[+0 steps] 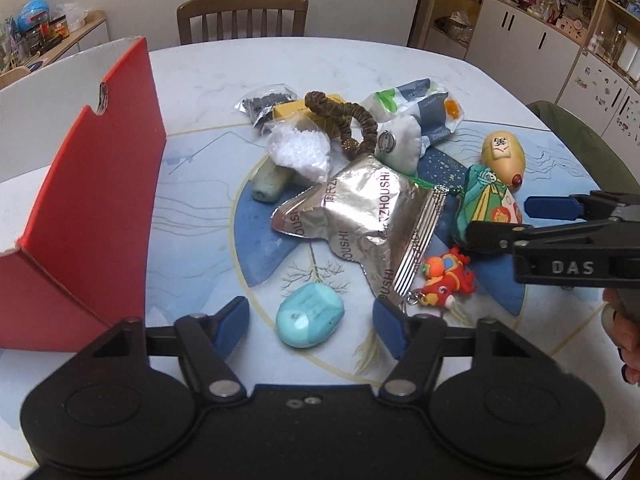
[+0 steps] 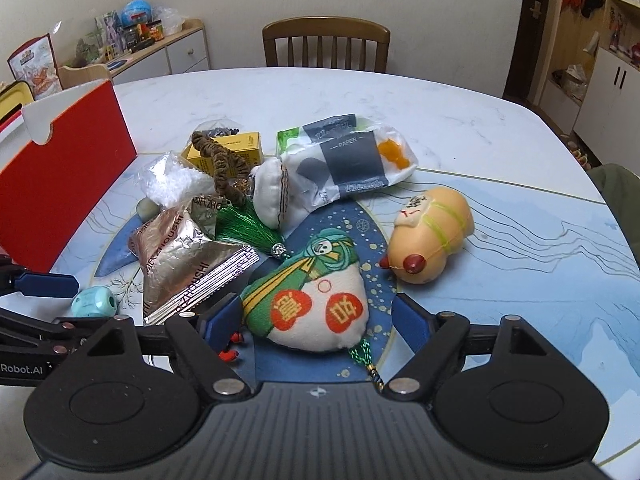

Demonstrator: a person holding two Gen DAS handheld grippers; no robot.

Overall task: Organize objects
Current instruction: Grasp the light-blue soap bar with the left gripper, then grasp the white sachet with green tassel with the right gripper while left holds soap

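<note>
A pile of small objects lies mid-table. My left gripper [image 1: 311, 322] is open, low over the table, with a turquoise stone [image 1: 310, 320] lying between its fingers, untouched. Beyond the stone lies a crumpled silver foil packet [image 1: 360, 216]. My right gripper [image 2: 318, 320] is open around a green, white and orange embroidered pouch [image 2: 316, 304], its pads [image 2: 224, 316] beside the pouch but apart from it. A yellow gourd-shaped toy [image 2: 432, 236] rests to the pouch's right. A red open box [image 1: 100, 200] stands at the left.
The pile also holds a tissue pack [image 2: 348, 160], a white sachet [image 2: 272, 192], a brown corded loop [image 1: 340, 116], a yellow carton [image 2: 236, 150], bags of white and dark beads, and a red plush keychain [image 1: 446, 280]. A wooden chair [image 2: 326, 44] stands behind the white table [image 2: 280, 92].
</note>
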